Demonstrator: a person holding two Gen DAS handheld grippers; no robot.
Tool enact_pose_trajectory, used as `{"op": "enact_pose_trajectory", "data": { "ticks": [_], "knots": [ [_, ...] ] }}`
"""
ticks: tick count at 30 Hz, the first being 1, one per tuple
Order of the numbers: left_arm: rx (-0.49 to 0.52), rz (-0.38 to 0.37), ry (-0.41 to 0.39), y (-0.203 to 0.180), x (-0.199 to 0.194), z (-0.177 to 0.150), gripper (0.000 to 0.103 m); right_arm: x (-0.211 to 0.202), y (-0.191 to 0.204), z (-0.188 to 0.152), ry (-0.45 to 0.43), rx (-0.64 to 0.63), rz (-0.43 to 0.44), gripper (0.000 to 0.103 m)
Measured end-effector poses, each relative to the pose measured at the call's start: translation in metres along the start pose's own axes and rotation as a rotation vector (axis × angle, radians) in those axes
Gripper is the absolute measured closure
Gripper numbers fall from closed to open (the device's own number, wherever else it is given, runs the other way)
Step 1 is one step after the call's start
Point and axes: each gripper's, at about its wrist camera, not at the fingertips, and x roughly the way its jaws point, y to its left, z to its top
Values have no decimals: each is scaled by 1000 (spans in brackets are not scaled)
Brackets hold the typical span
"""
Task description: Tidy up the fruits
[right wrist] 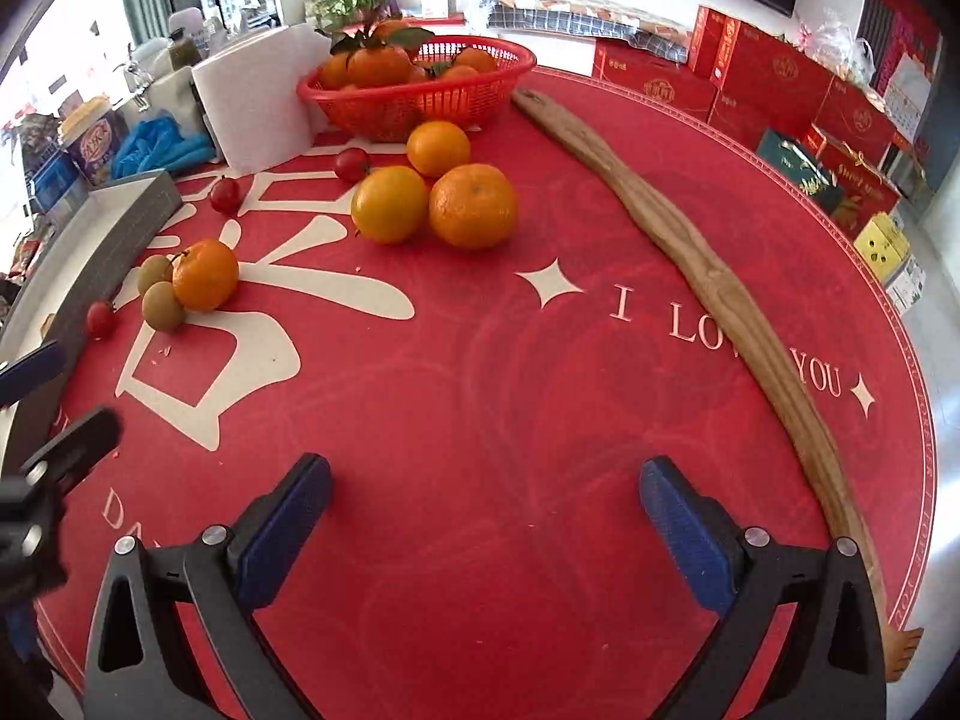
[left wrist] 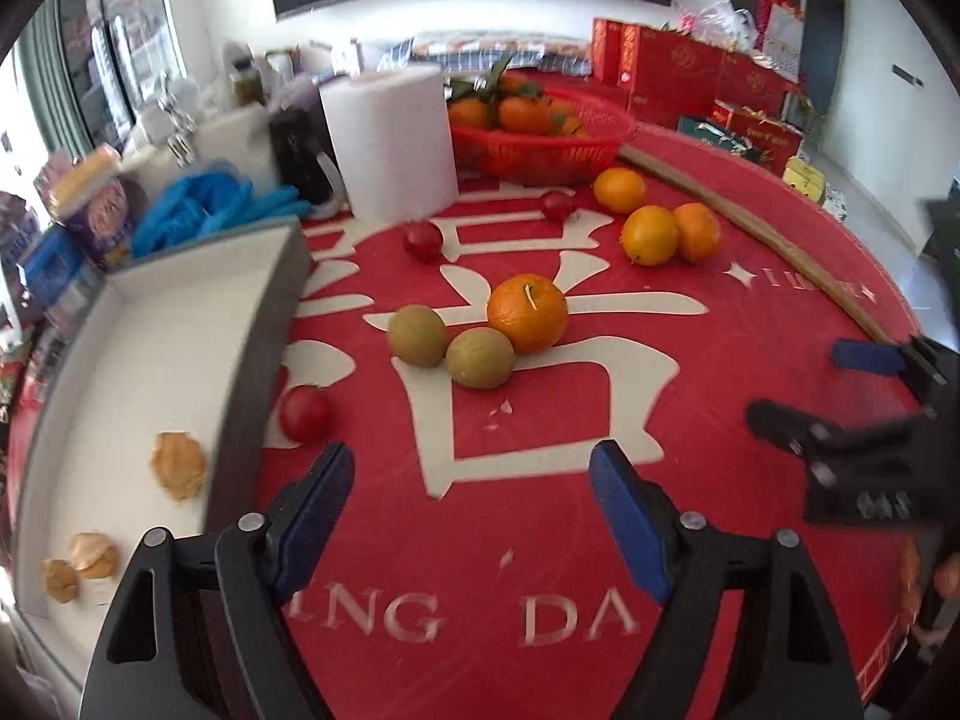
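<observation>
Red tabletop (right wrist: 540, 360): right edge cut off in both views. Grey tray (left wrist: 150, 372) at frame left, near end cropped, brownish bits inside unclear. Red basket (right wrist: 456, 90) of oranges upper centre, partly behind paper roll (left wrist: 390, 144). Loose oranges (right wrist: 474, 204), kiwis (left wrist: 480, 357), mid-frame. Left gripper (left wrist: 471, 480), right gripper (right wrist: 486, 492): jaws open, empty.

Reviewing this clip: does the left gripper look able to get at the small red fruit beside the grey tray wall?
Probably yes. The left gripper is open and empty, and the small red fruit lies just ahead; the tray wall beside it leaves one finger little room.
</observation>
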Motion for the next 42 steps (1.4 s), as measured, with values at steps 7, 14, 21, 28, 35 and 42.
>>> {"op": "enact_pose_trajectory", "data": {
  "ticks": [7,14,21,28,35,42],
  "knots": [
    [-38,-18,46,-2,22,21,30,-1,-1,-5,-36,-15,10,0],
    [-50,-22,30,-8,28,32,48,-1,1,-4,-43,-18,12,0],
    [-43,-11,19,-7,22,26,73,-1,1,-4,-44,-16,11,0],
    [-16,14,3,-4,3,-4,73,-1,2,-1,-40,-13,7,0],
    [-16,52,-31,3,-19,-36,73,10,43,19,-19,-108,66,0],
    [-59,41,-39,10,-24,-44,72,32,102,51,-49,-203,128,0]
  ]
}}
